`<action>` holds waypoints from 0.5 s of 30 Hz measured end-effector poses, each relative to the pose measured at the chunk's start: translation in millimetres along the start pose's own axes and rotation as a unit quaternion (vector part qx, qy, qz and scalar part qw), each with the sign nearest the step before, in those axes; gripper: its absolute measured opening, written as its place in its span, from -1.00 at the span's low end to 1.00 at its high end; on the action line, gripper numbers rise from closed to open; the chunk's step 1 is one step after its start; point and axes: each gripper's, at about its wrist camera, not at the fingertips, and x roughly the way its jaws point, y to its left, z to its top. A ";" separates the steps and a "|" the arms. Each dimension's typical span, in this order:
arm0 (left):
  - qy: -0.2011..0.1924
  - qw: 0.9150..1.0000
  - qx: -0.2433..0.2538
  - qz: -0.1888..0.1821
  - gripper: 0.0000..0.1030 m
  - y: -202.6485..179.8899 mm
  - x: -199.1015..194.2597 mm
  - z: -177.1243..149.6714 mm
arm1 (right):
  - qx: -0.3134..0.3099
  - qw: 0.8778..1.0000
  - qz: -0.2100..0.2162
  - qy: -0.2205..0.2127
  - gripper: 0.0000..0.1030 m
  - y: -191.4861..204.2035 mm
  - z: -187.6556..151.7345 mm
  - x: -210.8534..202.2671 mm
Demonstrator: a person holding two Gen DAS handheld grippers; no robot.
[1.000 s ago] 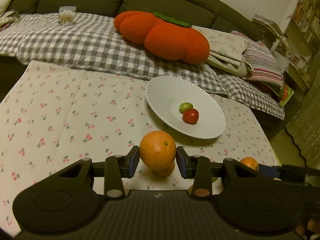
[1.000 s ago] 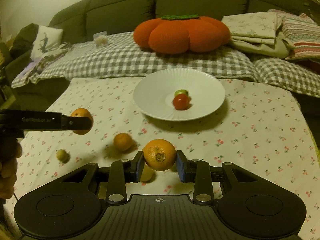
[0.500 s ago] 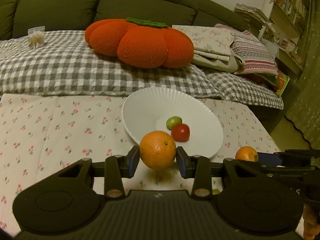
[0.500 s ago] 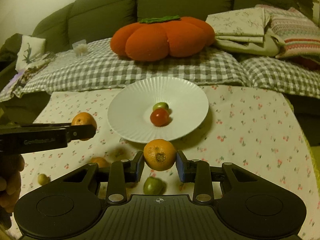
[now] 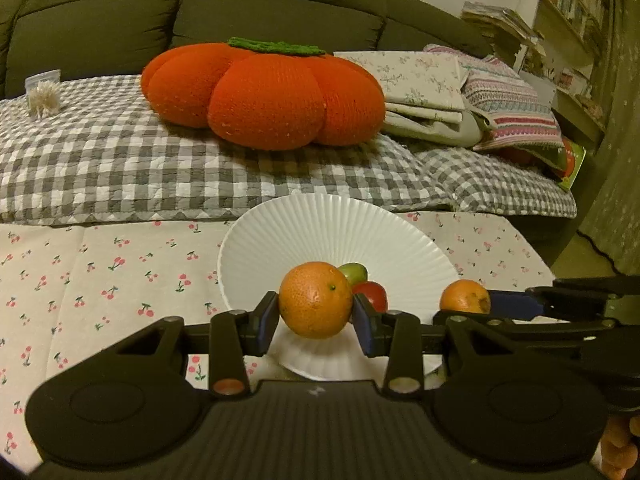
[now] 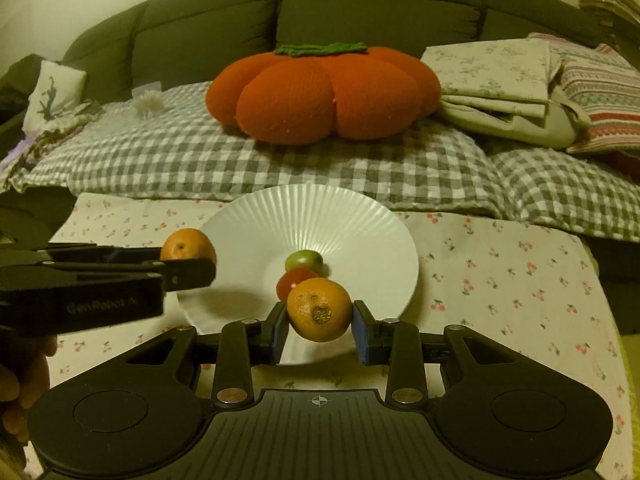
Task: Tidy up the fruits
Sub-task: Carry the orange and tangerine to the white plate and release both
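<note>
My left gripper is shut on an orange and holds it over the near rim of the white ribbed plate. My right gripper is shut on a second orange with a brown blemish, just above the plate's front edge. A green fruit and a red fruit lie in the plate's middle. The left gripper's orange also shows in the right wrist view at the plate's left edge. The right gripper's orange also shows in the left wrist view at the plate's right edge.
The plate stands on a table with a cherry-print cloth. Behind it is a sofa with a checked blanket, a big orange pumpkin cushion and folded linens. The table's right edge drops to the floor.
Both grippers have moved forward with their oranges and now hang over the plate's near rim. The loose fruits on the cloth have dropped out of view.
</note>
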 end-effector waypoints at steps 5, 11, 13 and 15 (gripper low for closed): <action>-0.002 1.000 0.014 0.006 -0.26 -0.5 10.0 -0.1 | -0.020 1.000 -0.007 0.008 -0.37 2.6 1.0 17.2; 0.007 1.000 0.022 0.013 -0.25 0.3 21.4 -4.2 | -0.032 0.999 -0.018 0.020 -0.37 0.7 -0.9 33.3; 0.011 0.999 0.025 0.017 -0.25 0.1 24.6 -6.3 | -0.040 0.999 -0.023 0.024 -0.37 1.5 -2.7 38.0; 0.014 0.999 0.030 0.018 -0.24 0.0 26.6 -8.8 | -0.043 0.998 -0.024 0.027 -0.36 2.1 -3.1 40.7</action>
